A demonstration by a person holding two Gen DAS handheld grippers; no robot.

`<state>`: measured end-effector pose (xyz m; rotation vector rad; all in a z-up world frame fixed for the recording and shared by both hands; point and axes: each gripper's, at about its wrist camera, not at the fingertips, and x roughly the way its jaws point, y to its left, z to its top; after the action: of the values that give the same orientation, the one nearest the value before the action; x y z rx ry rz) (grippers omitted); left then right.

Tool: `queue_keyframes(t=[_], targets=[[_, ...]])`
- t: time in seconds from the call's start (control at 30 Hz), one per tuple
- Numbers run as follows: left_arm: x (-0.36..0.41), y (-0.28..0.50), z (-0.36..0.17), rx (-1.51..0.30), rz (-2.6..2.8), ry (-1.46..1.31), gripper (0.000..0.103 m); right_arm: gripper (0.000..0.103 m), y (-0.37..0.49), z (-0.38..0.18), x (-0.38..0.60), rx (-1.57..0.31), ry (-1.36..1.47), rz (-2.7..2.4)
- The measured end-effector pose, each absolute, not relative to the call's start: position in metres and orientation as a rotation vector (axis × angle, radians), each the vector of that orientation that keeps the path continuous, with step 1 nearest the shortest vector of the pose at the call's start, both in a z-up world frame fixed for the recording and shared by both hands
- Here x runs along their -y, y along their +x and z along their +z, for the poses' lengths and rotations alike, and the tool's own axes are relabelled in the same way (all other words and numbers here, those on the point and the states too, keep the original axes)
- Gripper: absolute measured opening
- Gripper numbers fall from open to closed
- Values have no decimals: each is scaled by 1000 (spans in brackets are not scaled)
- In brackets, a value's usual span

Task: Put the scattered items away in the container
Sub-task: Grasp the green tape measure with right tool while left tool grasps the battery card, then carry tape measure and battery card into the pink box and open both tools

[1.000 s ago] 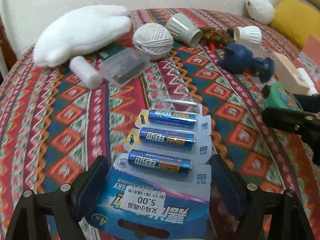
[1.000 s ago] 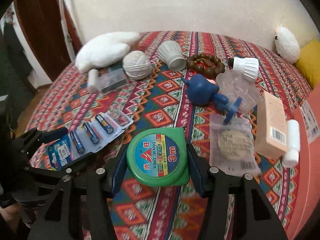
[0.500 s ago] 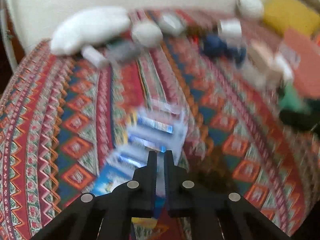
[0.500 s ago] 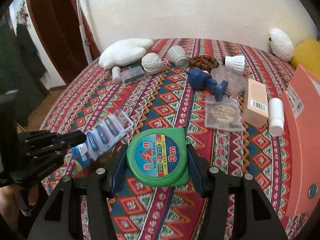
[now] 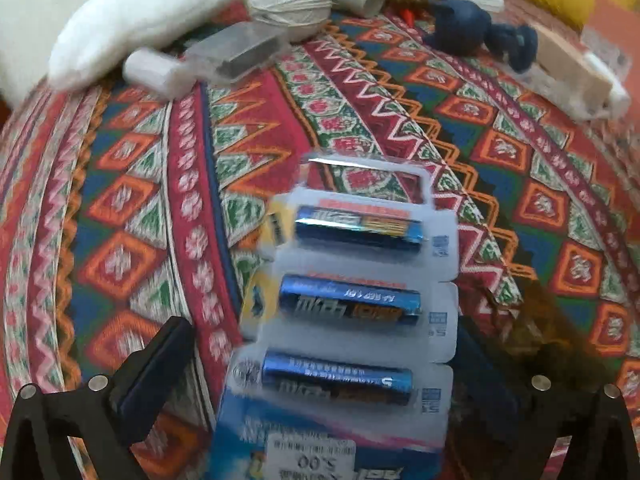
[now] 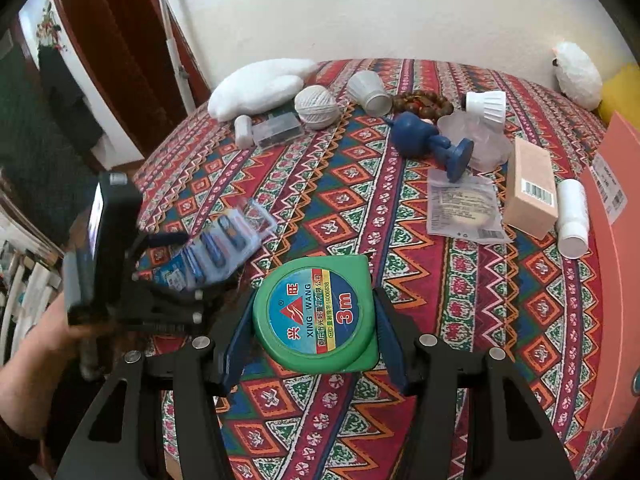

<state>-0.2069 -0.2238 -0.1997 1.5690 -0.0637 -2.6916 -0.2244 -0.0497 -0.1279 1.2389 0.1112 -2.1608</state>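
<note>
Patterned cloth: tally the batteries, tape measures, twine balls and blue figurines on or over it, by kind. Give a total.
Batteries: 3
Tape measure: 1
Twine ball: 1
Blue figurine: 1
Total: 6

White plaster wall (image 6: 360, 12) at 12 o'clock, dark red wooden door (image 6: 120, 52) at 10, patterned red cloth (image 6: 460, 300) covers the surface.

Battery blister pack (image 5: 344, 320) with three blue cells, lifted off cloth, green round tape measure (image 6: 316, 316) held face-up
</note>
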Motion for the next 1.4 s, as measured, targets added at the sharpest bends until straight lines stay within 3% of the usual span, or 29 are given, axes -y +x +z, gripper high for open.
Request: queue_keyframes(t=[0.07,0.13,0.23,0.67,1.07,1.4], targets=[[221,-207,-196,50,-2694,1563,96,59,-224,-130,55,-127,1241,-2154],[216,-201,-191,46,-2703,1541,76,59,-223,-131,59,-140,1238,-2150],[217,-184,-181,-21,-2697,1506,67,59,-220,-125,63,-147,1212,-2157],[219,-122,-121,-187,-2757,1290,67,59,-215,-113,55,-132,1170,-2176],[150,-116,-100,-147,-2905,1310,67,59,-196,-106,22,-122,1155,-2195],[82,-124,-80,-108,-3057,1329,67,59,-186,-82,-72,24,1113,-2346]])
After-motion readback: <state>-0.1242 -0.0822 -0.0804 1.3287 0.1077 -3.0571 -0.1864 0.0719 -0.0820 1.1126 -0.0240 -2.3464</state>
